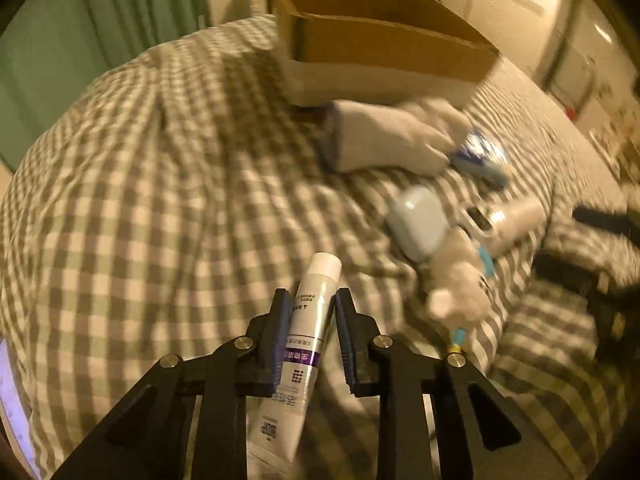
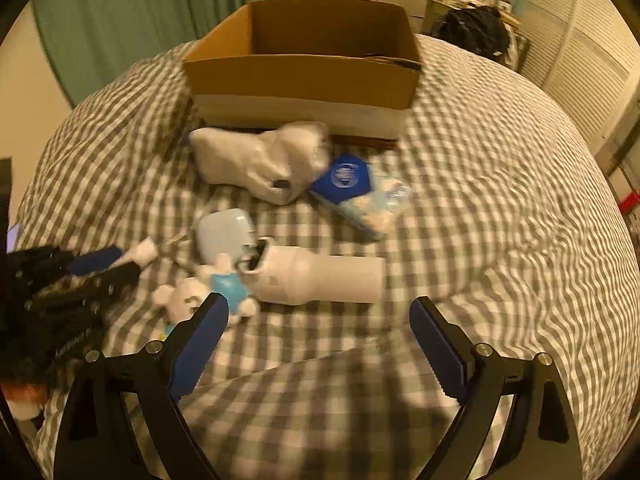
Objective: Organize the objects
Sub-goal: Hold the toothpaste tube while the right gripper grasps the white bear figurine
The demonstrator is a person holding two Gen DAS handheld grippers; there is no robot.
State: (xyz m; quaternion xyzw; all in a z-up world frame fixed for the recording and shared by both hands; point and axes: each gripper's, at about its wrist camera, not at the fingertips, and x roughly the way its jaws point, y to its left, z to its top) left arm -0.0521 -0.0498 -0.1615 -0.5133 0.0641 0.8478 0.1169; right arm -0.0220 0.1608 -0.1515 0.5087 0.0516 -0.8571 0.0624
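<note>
Left wrist: left gripper (image 1: 310, 298) pinching glossy tube (image 1: 304, 332), cardboard box (image 1: 384, 40)

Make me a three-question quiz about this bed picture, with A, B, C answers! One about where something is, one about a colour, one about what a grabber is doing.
1. Where is the cardboard box?
A. On the checked bedspread, behind the other things
B. On the floor
C. Inside the right gripper

2. What colour is the shirt on the small plush toy?
A. Red
B. Light blue
C. Yellow

3. What is the left gripper doing?
A. Hanging open with nothing in it
B. Squeezing the white bottle
C. Holding a white tube

Answers:
1. A, the box sits on the bedspread at the far side, past the rolled socks.
2. B, the toy's shirt shows light blue in the right wrist view.
3. C, the tube sits between its two fingers, while the right gripper is open over the bedspread.
</note>
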